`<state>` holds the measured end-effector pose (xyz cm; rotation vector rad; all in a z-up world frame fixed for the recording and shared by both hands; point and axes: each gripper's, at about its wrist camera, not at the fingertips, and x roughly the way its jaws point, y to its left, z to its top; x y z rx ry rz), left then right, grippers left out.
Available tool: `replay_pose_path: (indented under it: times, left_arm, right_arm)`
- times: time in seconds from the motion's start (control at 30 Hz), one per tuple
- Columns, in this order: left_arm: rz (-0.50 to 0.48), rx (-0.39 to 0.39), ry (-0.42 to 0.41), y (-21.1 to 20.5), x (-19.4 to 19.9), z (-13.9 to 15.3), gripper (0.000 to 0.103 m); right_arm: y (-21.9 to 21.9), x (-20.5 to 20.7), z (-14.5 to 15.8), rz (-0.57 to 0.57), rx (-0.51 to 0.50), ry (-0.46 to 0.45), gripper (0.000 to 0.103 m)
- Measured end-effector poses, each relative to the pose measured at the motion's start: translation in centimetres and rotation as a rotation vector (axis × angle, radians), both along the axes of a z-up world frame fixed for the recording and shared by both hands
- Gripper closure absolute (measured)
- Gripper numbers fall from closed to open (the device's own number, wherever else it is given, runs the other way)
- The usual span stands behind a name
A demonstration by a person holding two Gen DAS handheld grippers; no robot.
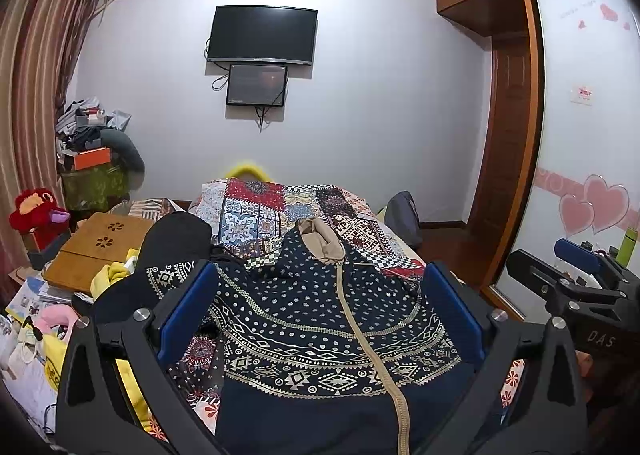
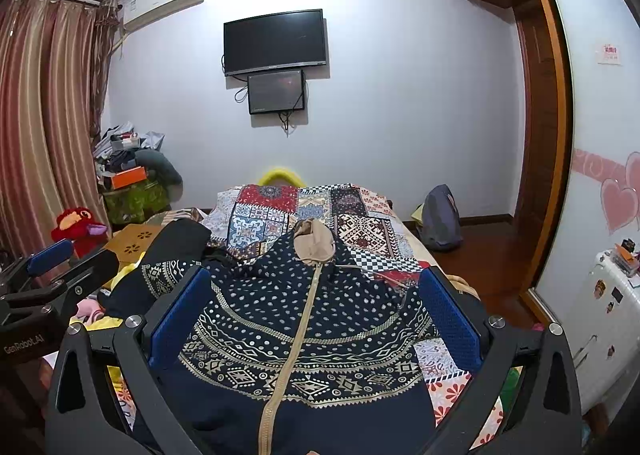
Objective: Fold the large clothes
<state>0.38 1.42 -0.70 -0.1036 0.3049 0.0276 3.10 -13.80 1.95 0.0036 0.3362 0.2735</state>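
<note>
Nearest the lens: left hand-held gripper, black arms and blue pads spread wide, released, nothing between them; right hand-held gripper likewise spread wide and released, empty. Each visible at the edge of the other's view, side by side above the garment.

Below both, spread over a bed under a patchwork cover of red, blue and white squares: navy hooded jacket, front up, printed with pale dots and bands of diamonds. Tan zipper closed down the middle. Hood lying at the far end, tan lining showing. One sleeve stretched off to the left, over the bed's edge.

Beyond the bed, pale wall with a dark television and a smaller screen hung just beneath it. Striped curtain at far left. Wooden wardrobe with heart-decorated sliding door at right.

Left of the bed, wooden lap desk, then a red plush toy. On the floor at right, near the bed's foot, a grey backpack.
</note>
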Motion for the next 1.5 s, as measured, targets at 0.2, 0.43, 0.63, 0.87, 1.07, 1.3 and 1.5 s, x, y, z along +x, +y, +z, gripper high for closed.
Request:
replay_pose_path:
  times: [0.2, 0.43, 0.63, 0.87, 1.07, 1.3, 1.5]
  left_arm:
    - [0.002, 0.001, -0.001, 0.0, 0.0, 0.0, 0.0]
    - [0.001, 0.001, 0.0, 0.0, 0.0, 0.0, 0.0]
    - [0.004, 0.003, -0.001, 0.1, 0.0, 0.0, 0.0]
    - [0.005, 0.004, 0.0, 0.1, 0.0, 0.0, 0.0]
    - [0.01, 0.002, 0.001, 0.3, -0.1, 0.1, 0.0]
    - [0.015, 0.0, 0.007, 0.5, 0.4, 0.0, 0.0]
    - [0.037, 0.024, 0.013, 0.8, 1.3, -0.3, 0.0]
  right_arm:
    - [0.0, 0.0, 0.0, 0.0, 0.001, 0.0, 0.0]
    - [0.1, 0.0, -0.1, -0.002, 0.001, 0.001, 0.0]
    - [0.1, 0.0, -0.1, -0.002, 0.003, 0.002, 0.0]
    - [0.4, 0.0, -0.2, -0.001, 0.004, 0.007, 0.0]
    - [0.4, 0.1, -0.2, -0.002, 0.007, 0.009, 0.0]
    - [0.2, 0.5, -0.3, -0.006, 0.012, 0.023, 0.0]
    - [0.2, 1.2, -0.5, -0.005, 0.009, 0.033, 0.0]
